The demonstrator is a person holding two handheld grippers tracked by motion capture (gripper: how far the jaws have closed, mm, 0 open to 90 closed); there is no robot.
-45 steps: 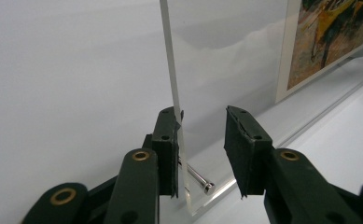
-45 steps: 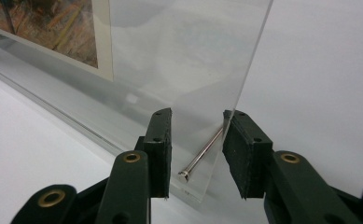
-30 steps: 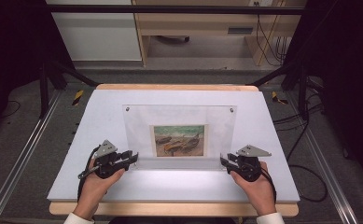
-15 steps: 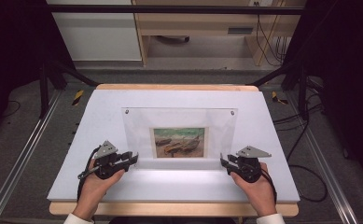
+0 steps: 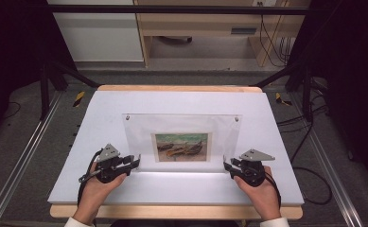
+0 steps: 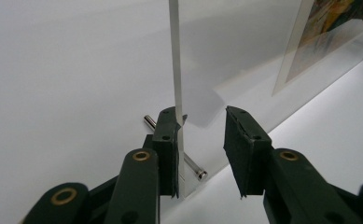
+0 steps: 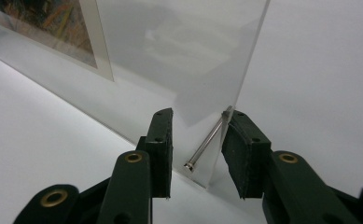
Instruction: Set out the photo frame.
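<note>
- Left gripper (image 5: 133, 161), lower left of the high view, stands with jaws parted around the lower left corner of the clear acrylic picture frame (image 5: 181, 124). In the left gripper view the panel edge (image 6: 175, 70) lies against the inner face of the left-hand jaw, while the right-hand jaw is apart from it. Not yet clamped.
- Right gripper (image 5: 227, 166), lower right of the high view, is likewise unclosed. In the right gripper view the frame's lower corner (image 7: 207, 177) sits between the jaws, and a steel standoff pin (image 7: 207, 140) runs slantwise in the gap, its far end at the right-hand jaw.
- Frame position: upright at mid-frame of the high view on the white table (image 5: 276, 142), with a boat print (image 5: 180, 147) at its lower centre and small fittings at both upper corners.
- Change against the earlier high views: very little. Both hands hold near the same lower corners, with at most a slight inward creep; the frame has not shifted.
- Judgement: the work is at the final approach, with each gripper bracketing a corner ahead of a two-handed grasp. Closing both together appears to be the next requirement.
- Risk noted: the right jaw may bear on the pin rather than the flat panel, giving a poor hold. A second pin (image 6: 192, 168) lies low beside the left jaws.
</note>
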